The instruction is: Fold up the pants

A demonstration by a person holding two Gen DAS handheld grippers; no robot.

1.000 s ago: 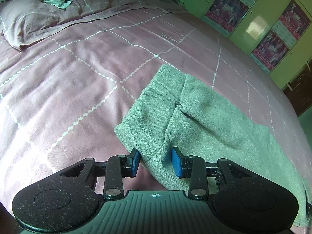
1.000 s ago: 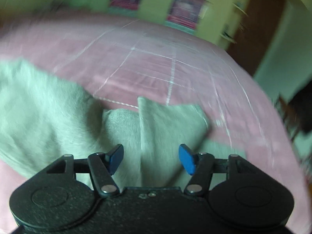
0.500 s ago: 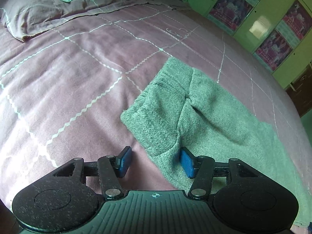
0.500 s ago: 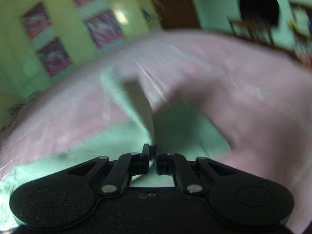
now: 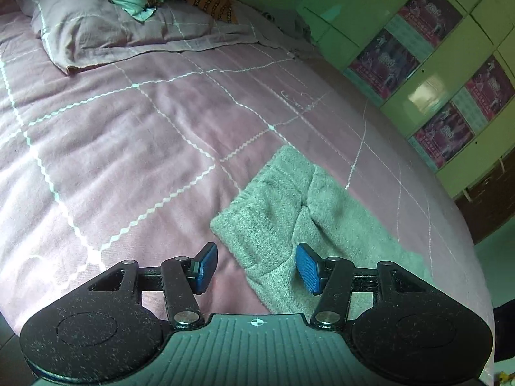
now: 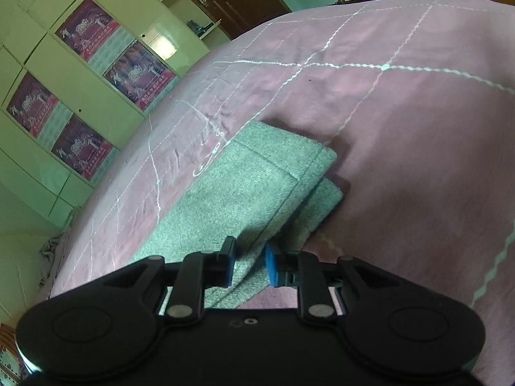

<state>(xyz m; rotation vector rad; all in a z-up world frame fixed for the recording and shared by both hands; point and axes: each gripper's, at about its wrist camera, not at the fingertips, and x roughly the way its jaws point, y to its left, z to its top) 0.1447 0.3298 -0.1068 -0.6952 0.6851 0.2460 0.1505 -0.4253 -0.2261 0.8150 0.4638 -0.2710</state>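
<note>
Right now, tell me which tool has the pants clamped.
The right tool: its pads are closed on a fold of the grey pants. The left tool is spread wide, gripping nothing.

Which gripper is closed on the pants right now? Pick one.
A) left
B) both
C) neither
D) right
D: the right gripper has its fingers pinched on a fold of the pants, while the left gripper stands wide open, its fingers apart either side of the pants' edge.
</note>
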